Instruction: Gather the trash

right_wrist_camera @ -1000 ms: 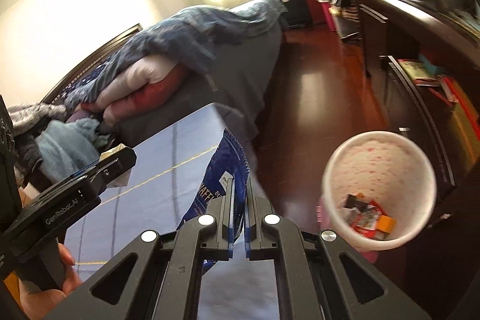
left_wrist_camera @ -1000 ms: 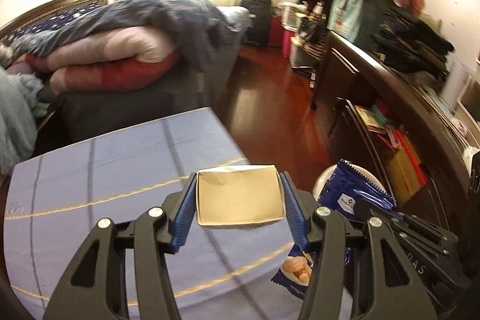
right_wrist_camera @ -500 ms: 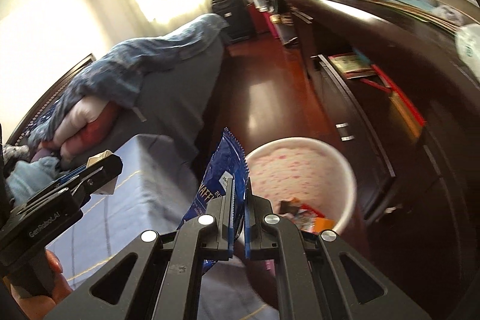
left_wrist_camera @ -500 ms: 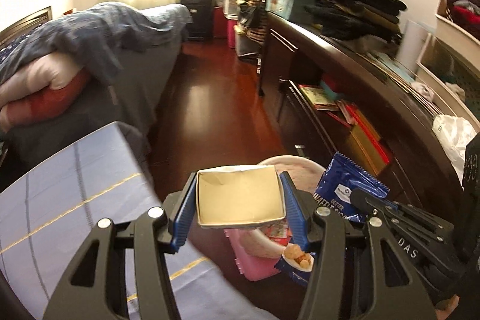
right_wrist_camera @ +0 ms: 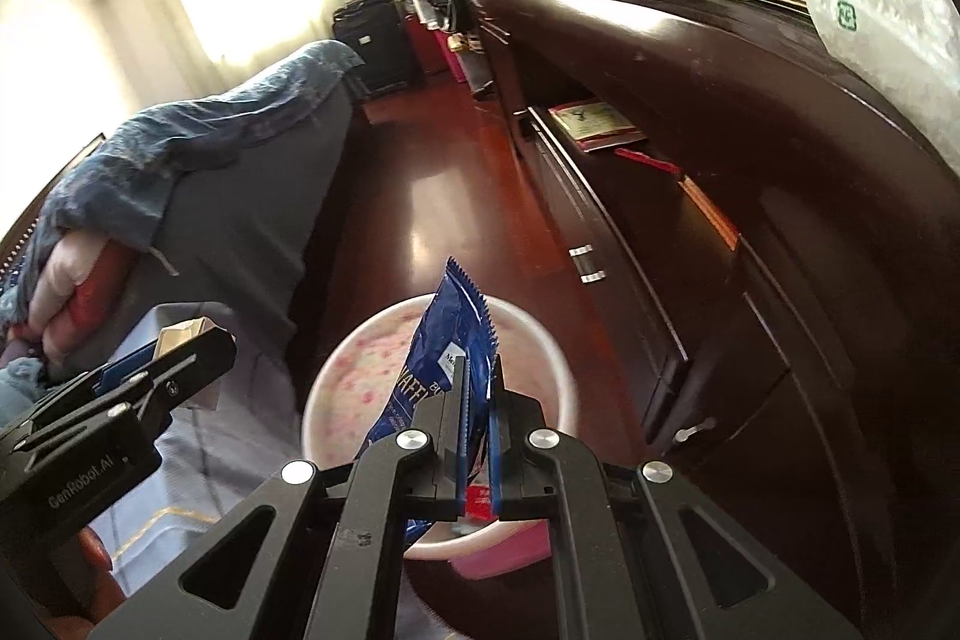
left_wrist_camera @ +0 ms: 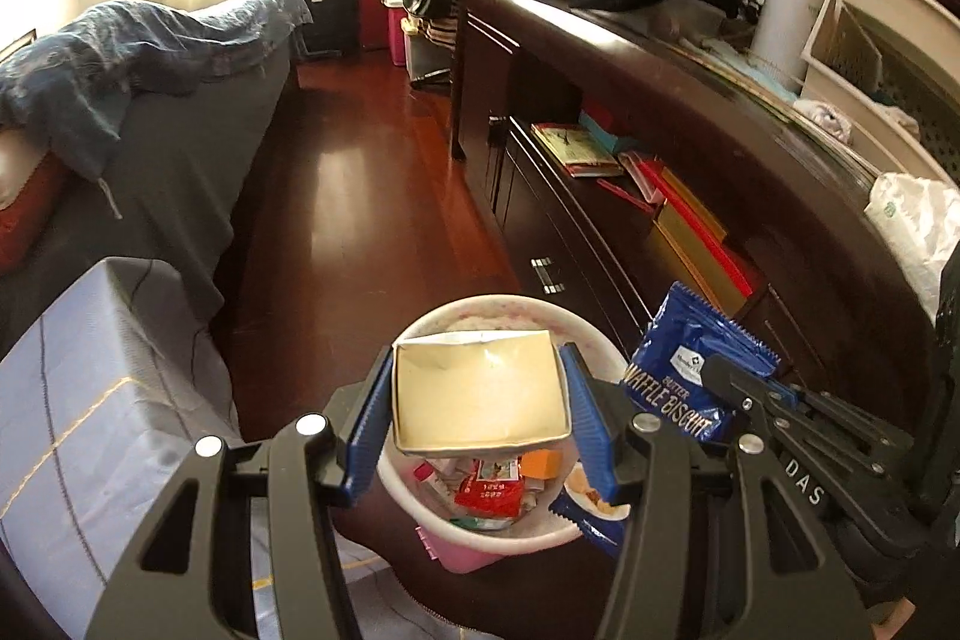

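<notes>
My left gripper is shut on a small tan cardboard box, held right above a pink-and-white trash bin with several wrappers inside. A blue waffle biscuit wrapper hangs beside the box at the bin's right rim, pinched in my right gripper. In the right wrist view that right gripper is shut on the blue wrapper over the bin, and the left gripper with its box sits at the left.
A blue-covered table lies lower left. A long dark dresser with open drawers runs along the right, close to the bin. A bed with bedding stands at left, with red wooden floor between. A hand holds the left gripper.
Both grippers swung right, off the blue table and over the trash bin, and dipped lower. The box and the blue wrapper stayed gripped throughout.
</notes>
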Motion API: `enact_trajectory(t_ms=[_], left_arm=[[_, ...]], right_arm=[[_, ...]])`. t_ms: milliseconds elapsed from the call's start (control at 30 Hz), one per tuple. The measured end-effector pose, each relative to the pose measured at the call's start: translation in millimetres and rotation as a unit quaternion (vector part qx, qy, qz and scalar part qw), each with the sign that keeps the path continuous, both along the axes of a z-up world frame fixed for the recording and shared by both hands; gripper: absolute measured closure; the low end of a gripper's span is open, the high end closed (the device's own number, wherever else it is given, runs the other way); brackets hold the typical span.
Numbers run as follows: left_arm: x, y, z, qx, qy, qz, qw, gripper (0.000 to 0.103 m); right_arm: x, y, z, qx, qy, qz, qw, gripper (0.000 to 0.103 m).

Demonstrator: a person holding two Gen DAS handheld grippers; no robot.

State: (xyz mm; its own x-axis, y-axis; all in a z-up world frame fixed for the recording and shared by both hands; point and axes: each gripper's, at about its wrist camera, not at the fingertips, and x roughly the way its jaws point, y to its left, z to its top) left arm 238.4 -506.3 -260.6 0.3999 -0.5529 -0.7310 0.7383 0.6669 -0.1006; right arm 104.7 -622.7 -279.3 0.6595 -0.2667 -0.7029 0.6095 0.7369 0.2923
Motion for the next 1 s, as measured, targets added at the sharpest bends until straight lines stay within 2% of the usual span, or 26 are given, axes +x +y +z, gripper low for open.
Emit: enact_trajectory(t_ms=[433, 500, 600, 667, 733, 833, 867, 900, 1000], left_arm=[[33, -28, -55, 0.034, 0.048, 0.003, 0.9983, 0.048], [37, -30, -61, 0.038, 0.053, 0.004, 0.9979, 0.044], [42, -32, -68, 0.038, 0.062, 0.006, 0.9973, 0.032], [45, -31, -71, 0.037, 0.063, 0.010, 0.9973, 0.024], [48, -29, -72, 0.039, 0.064, 0.017, 0.9970, 0.021], [54, -26, -75, 0.035, 0.075, 0.027, 0.9962, 0.011], [57, -23, -75, 0.030, 0.079, 0.032, 0.9959, 0.008], [59, -21, -74, 0.024, 0.082, 0.035, 0.9957, 0.008], [60, -15, -69, 0.019, 0.077, 0.047, 0.9957, 0.008]], right_arm=[[32, -7, -33, -0.031, 0.050, -0.007, 0.998, 0.097], [38, -6, -36, -0.036, 0.055, -0.005, 0.998, 0.095], [47, -5, -41, -0.041, 0.061, -0.003, 0.997, 0.086], [50, -3, -43, -0.045, 0.064, -0.001, 0.997, 0.084], [52, -2, -45, -0.050, 0.068, -0.003, 0.996, 0.080], [51, -5, -47, -0.044, 0.066, -0.011, 0.997, 0.069], [49, -6, -48, -0.045, 0.066, -0.017, 0.997, 0.062], [50, -6, -47, -0.045, 0.065, -0.018, 0.997, 0.056], [46, -6, -46, -0.048, 0.063, -0.023, 0.997, 0.054]])
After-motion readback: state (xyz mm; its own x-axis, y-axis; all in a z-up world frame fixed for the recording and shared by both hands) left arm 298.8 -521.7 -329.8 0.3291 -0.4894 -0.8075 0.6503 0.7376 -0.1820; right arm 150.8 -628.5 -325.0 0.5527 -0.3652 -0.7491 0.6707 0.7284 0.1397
